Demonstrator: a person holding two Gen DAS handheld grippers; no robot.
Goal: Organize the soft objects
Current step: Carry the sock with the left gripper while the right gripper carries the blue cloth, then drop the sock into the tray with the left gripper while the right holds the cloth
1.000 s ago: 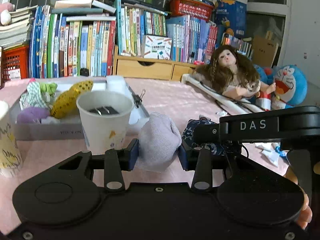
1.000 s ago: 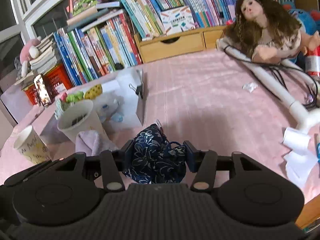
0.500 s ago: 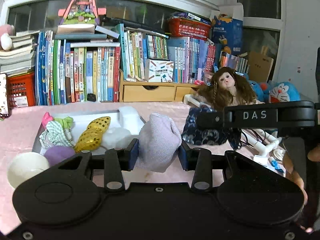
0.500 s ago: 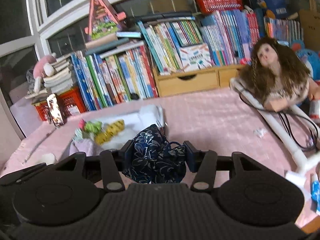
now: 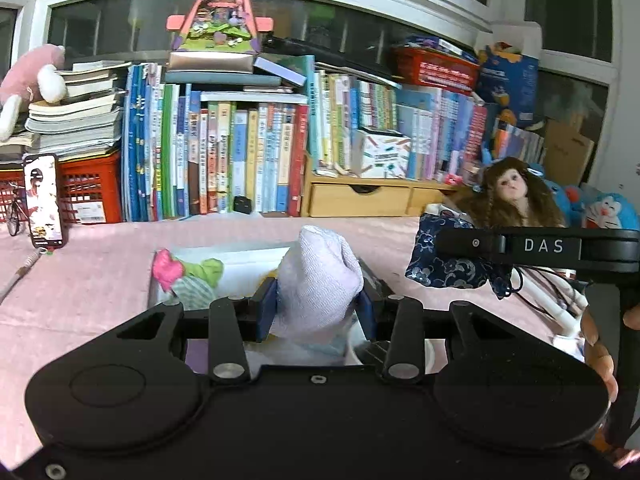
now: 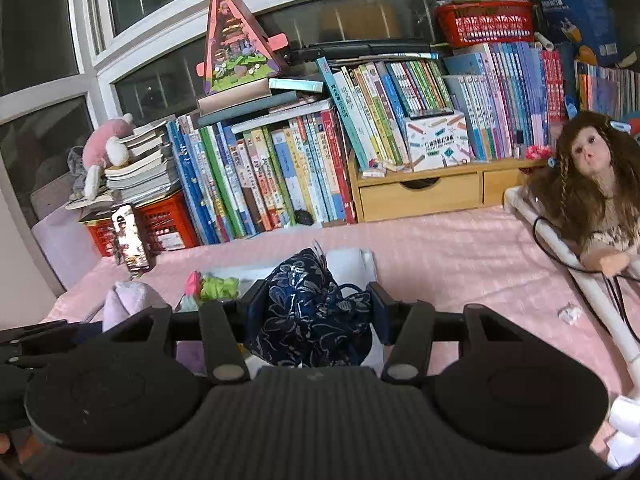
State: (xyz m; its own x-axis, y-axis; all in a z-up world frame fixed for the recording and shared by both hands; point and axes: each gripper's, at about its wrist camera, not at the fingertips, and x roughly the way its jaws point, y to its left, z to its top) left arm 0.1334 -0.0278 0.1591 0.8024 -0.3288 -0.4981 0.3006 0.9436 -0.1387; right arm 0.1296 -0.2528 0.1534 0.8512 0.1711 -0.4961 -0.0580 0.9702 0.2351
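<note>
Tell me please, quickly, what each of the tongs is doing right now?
Left tongs: closed on the pale lilac knitted cloth bundle.
Right tongs: closed on the dark blue floral fabric pouch.

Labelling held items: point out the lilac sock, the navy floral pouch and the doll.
lilac sock [image 5: 320,280], left wrist view, knit body between the pads.
navy floral pouch [image 6: 308,312], right wrist view, middle of the printed fabric.
doll [image 6: 588,184], right wrist view, brown hair beside the face.

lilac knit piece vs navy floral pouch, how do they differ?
Colour: the lilac knit piece is plain and pale; the navy floral pouch is dark with a pale flower print. Surface: the knit piece is ribbed and rounded; the pouch is crumpled, with a cord loop. Holder: left gripper versus right gripper. Both are soft and clamped above the box.
</note>
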